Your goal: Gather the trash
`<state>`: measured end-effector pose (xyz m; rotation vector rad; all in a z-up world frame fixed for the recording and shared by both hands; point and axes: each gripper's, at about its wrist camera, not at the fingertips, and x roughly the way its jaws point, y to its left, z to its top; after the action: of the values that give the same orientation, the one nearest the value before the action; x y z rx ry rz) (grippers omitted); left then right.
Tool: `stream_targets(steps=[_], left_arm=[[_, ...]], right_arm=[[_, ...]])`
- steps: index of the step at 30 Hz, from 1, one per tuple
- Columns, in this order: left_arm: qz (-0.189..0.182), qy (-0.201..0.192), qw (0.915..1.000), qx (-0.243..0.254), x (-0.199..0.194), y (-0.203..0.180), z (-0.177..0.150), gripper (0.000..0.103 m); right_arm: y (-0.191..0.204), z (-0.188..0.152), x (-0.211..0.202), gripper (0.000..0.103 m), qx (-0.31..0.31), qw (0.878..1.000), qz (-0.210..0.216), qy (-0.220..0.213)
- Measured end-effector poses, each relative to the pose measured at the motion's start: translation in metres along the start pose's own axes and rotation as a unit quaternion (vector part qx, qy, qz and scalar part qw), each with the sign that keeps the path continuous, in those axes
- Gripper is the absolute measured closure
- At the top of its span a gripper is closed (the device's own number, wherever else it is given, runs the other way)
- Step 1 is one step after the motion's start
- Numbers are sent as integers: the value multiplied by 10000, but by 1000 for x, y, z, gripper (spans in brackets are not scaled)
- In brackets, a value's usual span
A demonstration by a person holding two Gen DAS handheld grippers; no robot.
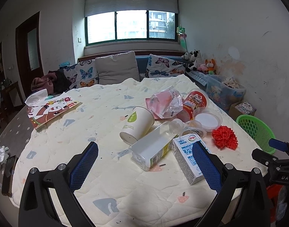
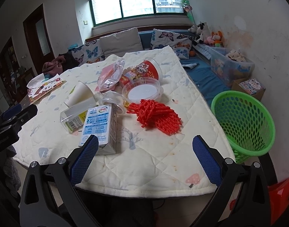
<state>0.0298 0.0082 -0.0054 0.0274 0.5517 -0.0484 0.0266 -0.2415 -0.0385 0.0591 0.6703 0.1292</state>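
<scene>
The left gripper (image 1: 145,149) has its blue pads wide apart and holds nothing. Between the pads, further on the quilt (image 1: 99,179), lies a clear bottle (image 1: 151,150) on its side. The milk carton (image 1: 189,158) lies just beside the bottle, partly behind the right pad; I cannot tell if the pad touches it.

The right gripper (image 2: 145,143) is also wide open and empty, above the near edge of the quilt. Its left pad is in front of the carton's lower corner. Ahead of the gap lies the red net (image 2: 155,116), apart from both pads.

Behind these things the rest of the trash is in one heap: a paper cup (image 1: 137,124) on its side, a crumpled plastic bag (image 1: 166,102), a red noodle cup (image 1: 196,100), a round lid (image 1: 207,120) and a small clear cup (image 2: 114,101). The green basket (image 2: 244,124) stands beside the right edge of the table, tilted, near the net.
</scene>
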Motion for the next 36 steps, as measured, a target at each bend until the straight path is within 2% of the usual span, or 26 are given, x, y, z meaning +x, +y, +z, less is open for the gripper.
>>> stream_targets(steps=[8,22,30,34,36], left_arm=[[-63,141,9999,5,10,-2,-2,6],[-126,518,9986,7,34,-19,-3,7],[-277,780,9966,52,51,-41,0,7],[-328,917,9952,79,60,-54,1,7],[-358,1006,9943,50,65,-58,1,7]], right_arm=[[-10,10,26,5,-89,9999,59,108],[-29,33,93,12,-615,9945,672,520],[-30,35,117,13,-1091,9905,639,547],[-33,34,127,20,-1139,9892,673,633],[-33,33,130,29,-1205,9881,701,657]])
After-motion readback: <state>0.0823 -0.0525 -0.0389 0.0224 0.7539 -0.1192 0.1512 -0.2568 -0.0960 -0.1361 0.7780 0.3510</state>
